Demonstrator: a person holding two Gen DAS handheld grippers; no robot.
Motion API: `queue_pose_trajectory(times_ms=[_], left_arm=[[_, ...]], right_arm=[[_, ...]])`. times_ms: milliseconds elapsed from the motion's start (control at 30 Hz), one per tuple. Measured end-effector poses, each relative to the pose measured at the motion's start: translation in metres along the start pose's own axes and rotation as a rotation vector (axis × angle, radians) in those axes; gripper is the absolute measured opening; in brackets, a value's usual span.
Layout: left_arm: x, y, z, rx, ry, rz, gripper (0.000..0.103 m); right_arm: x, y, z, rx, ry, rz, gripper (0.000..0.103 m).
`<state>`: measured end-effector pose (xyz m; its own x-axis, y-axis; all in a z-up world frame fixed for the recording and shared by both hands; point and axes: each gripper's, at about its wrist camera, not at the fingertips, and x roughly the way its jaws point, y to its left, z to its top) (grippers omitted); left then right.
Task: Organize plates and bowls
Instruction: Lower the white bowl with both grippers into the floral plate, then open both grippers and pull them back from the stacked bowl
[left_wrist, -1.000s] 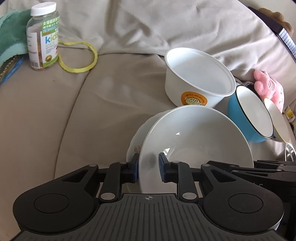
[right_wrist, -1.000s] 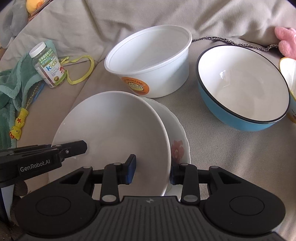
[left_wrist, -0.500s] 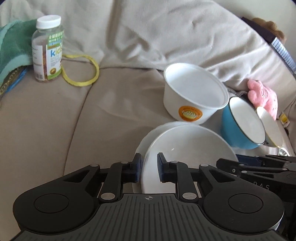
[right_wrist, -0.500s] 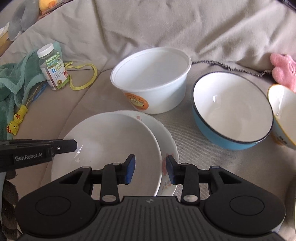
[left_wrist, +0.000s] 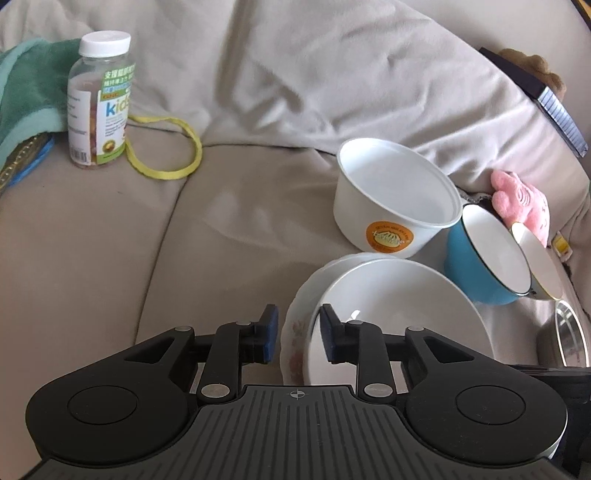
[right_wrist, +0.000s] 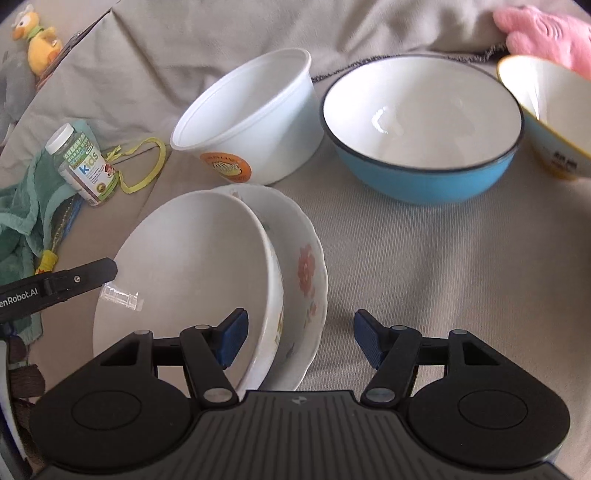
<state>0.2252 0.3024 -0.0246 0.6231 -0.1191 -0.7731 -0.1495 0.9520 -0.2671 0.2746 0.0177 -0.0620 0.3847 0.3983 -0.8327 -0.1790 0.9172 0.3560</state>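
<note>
Beige sofa cushion (left_wrist: 110, 240): white plate (right_wrist: 184, 258) nested on floral plate (right_wrist: 303, 266); left gripper (left_wrist: 295, 334) and right gripper (right_wrist: 299, 339) just released; blue bowl (right_wrist: 424, 147) and others remain unstacked.

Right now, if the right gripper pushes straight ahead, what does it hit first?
Probably the floral plate under the plain white plate; their near rims sit between the right gripper fingers. Depth is uncertain.

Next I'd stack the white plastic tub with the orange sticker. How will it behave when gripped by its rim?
The white plastic tub looks thin-walled, so probably light, and its rim may flex under the jaws. It already leans on the soft sofa cushion, so a sideways push would likely tip it. Probably not fragile.
</note>
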Motion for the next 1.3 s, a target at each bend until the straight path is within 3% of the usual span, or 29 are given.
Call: queue_pose_trajectory(times_ms=[100, 167, 267, 333, 467, 567, 733, 800, 867, 933, 1000, 1133, 1200, 1300], left_arm=[[0.011, 0.0, -0.002, 0.004, 0.039, 0.02, 0.042], [0.018, -0.001, -0.004, 0.007, 0.067, 0.013, 0.037], [0.032, -0.002, -0.007, -0.003, 0.134, -0.028, 0.037], [0.035, -0.003, -0.008, -0.009, 0.158, -0.026, 0.039], [0.031, -0.003, -0.007, -0.036, 0.172, -0.017, 0.04], [0.032, -0.008, -0.007, -0.049, 0.184, -0.056, 0.049], [0.037, -0.031, -0.011, 0.014, 0.204, -0.091, 0.05], [0.034, -0.04, -0.013, 0.051, 0.19, -0.092, 0.049], [0.027, -0.05, -0.014, 0.104, 0.163, -0.045, 0.049], [0.016, -0.059, -0.015, 0.146, 0.124, 0.01, 0.048], [0.002, -0.069, -0.012, 0.16, 0.061, 0.061, 0.048], [-0.029, -0.098, -0.007, 0.143, -0.11, 0.14, 0.048], [-0.038, -0.12, -0.006, 0.149, -0.155, 0.102, 0.048], [-0.035, -0.167, -0.007, 0.169, -0.103, -0.087, 0.048]], right_arm=[[-0.001, -0.003, -0.004, 0.011, -0.015, 0.023, 0.064], [-0.002, -0.002, -0.004, -0.003, -0.003, 0.04, 0.06], [0.0, 0.002, -0.004, -0.021, 0.018, 0.064, 0.053], [0.001, 0.004, -0.005, -0.024, 0.032, 0.083, 0.041], [-0.003, 0.007, -0.007, -0.047, 0.027, 0.071, 0.038], [-0.008, 0.003, -0.007, -0.042, 0.026, 0.067, 0.038], [-0.02, -0.01, -0.008, -0.031, 0.005, 0.046, 0.038], [-0.023, -0.021, -0.008, -0.022, 0.005, 0.033, 0.039], [-0.031, -0.03, -0.009, -0.029, -0.018, 0.03, 0.04], [-0.045, -0.037, -0.011, -0.042, -0.054, 0.035, 0.051], [-0.064, -0.046, -0.013, -0.06, -0.086, 0.035, 0.058], [-0.104, -0.06, -0.022, -0.143, -0.173, -0.011, 0.058], [-0.127, -0.073, -0.027, -0.181, -0.23, -0.047, 0.058], [-0.156, -0.104, -0.029, -0.183, -0.298, -0.134, 0.058]])
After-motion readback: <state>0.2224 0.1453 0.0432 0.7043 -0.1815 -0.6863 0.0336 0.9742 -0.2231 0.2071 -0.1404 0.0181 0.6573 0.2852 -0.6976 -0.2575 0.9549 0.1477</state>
